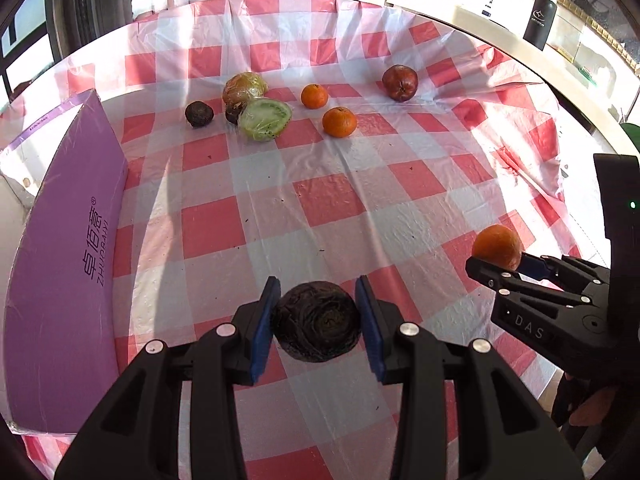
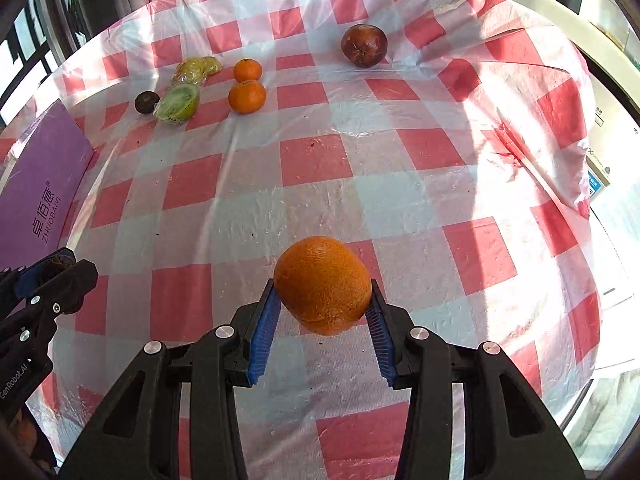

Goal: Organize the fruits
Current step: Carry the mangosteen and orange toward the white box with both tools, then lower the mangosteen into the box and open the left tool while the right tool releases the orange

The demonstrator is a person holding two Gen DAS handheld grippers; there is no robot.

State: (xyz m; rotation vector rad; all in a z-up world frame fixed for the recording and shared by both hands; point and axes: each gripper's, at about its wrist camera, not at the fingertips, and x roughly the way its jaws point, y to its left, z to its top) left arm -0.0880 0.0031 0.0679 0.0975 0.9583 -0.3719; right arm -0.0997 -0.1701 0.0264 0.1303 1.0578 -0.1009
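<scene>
Down at 6 o'clock in the left wrist view, the left gripper squeezes a dark wrinkly fruit. Both blue pads press its sides, so the tool is almost closed and the fruit hangs above the checked tablecloth. At 3 o'clock in that view, the right gripper pinches a big orange the same way. The right wrist view shows that orange up close, squeezed tight at 6 o'clock and lifted off the cloth.

Up at 11 o'clock sit the other fruits, close together: two small oranges, a cut green fruit in wrap, a yellow wrapped fruit and another dark fruit. A red apple sits alone at 1 o'clock. A purple box stands at 9 o'clock.

I think each hand carries its fruit so it can join its own kind, dark with dark and orange with orange. Round fruit can roll, so it should be set down gently.
</scene>
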